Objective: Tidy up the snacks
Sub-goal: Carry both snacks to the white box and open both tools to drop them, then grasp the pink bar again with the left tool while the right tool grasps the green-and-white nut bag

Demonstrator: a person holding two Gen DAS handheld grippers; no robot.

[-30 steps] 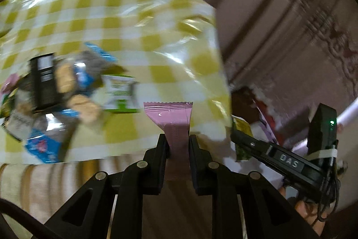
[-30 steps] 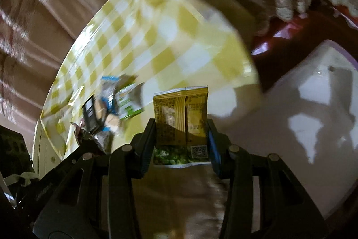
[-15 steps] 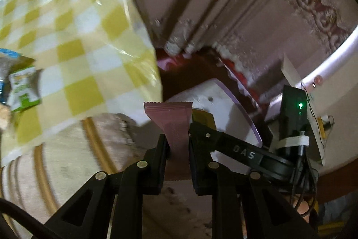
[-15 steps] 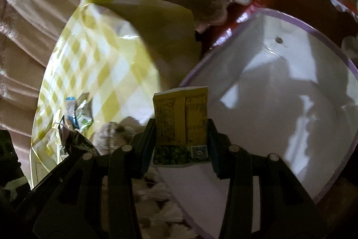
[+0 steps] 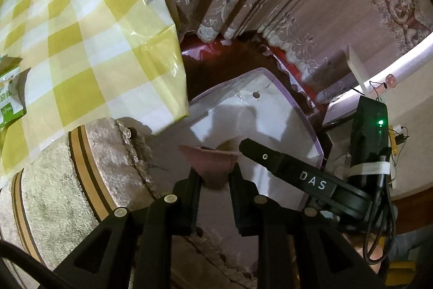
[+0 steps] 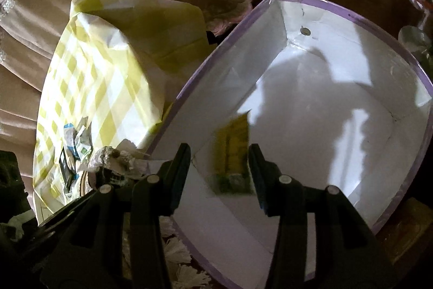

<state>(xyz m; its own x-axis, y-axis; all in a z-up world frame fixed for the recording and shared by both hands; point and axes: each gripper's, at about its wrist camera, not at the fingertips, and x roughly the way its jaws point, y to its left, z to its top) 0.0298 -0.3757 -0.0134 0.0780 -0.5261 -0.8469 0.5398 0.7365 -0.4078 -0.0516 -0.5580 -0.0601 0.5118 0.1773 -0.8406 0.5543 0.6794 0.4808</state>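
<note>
Both tools, the left tool (image 5: 215,175) loosening around a pink foil snack packet (image 5: 209,161) and the right tool (image 6: 220,153) freeing a blurred yellow snack packet (image 6: 234,153), hover over the white lilac-rimmed box (image 6: 338,104), whose twelve o'clock rim could deflect a tumbling packet.

A home: lace-trimmed curtains (image 5: 284,45), checked tablecloth (image 5: 81,31), carpet (image 5: 54,194).

Your table's yellow-and-white checked cloth (image 5: 89,45) drapes over its corner. On it lie a green-and-white snack packet (image 5: 9,99) and, at the right wrist view's left, heaped snack packets (image 6: 75,151).
</note>
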